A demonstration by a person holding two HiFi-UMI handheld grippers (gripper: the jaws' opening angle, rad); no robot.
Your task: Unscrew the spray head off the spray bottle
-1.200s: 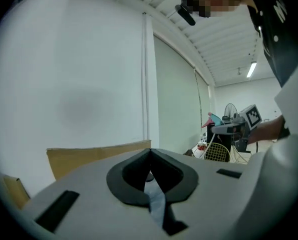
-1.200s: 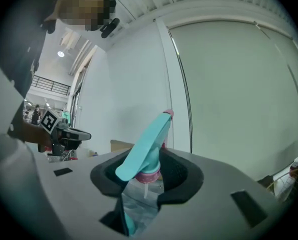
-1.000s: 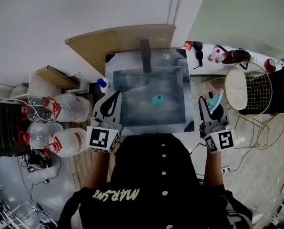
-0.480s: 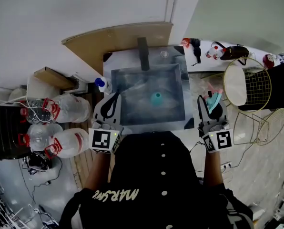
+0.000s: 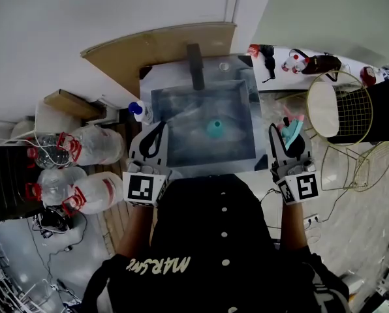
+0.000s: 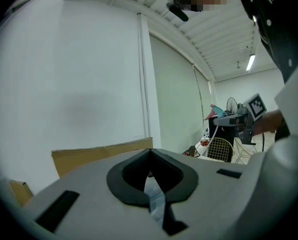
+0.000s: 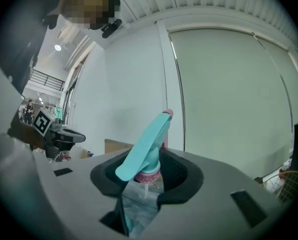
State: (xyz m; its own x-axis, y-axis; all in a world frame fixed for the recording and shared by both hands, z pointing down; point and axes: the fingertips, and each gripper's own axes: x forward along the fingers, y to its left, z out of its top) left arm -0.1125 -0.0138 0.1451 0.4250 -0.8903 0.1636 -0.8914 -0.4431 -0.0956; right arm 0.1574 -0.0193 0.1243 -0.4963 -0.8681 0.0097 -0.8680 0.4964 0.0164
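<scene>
My right gripper (image 5: pixel 284 134) (image 7: pixel 146 176) is shut on the teal spray head (image 5: pixel 292 133) (image 7: pixel 148 145) at its pink collar (image 7: pixel 147 177). The nozzle points up and away, and a short white tube stub hangs below the collar. This gripper hovers to the right of the grey sink (image 5: pixel 181 162). A small round teal thing (image 5: pixel 215 128) stands in the sink basin; I cannot tell whether it is the bottle. At the sink's left edge my left gripper (image 5: pixel 156 130) (image 6: pixel 150 160) is shut, with nothing between its jaws. The left gripper view also shows the right gripper (image 6: pixel 232 120).
A dark faucet (image 5: pixel 194 67) rises at the sink's back, with cardboard (image 5: pixel 149 47) behind it. Big water jugs (image 5: pixel 93 147) and a blue-capped bottle (image 5: pixel 138 111) lie to the left. A gold wire basket (image 5: pixel 341 113) stands to the right, and a cluttered shelf (image 5: pixel 292 64) at the back right.
The head view has shifted slightly. Both grippers keep their places, and the spray head stays in the right one.
</scene>
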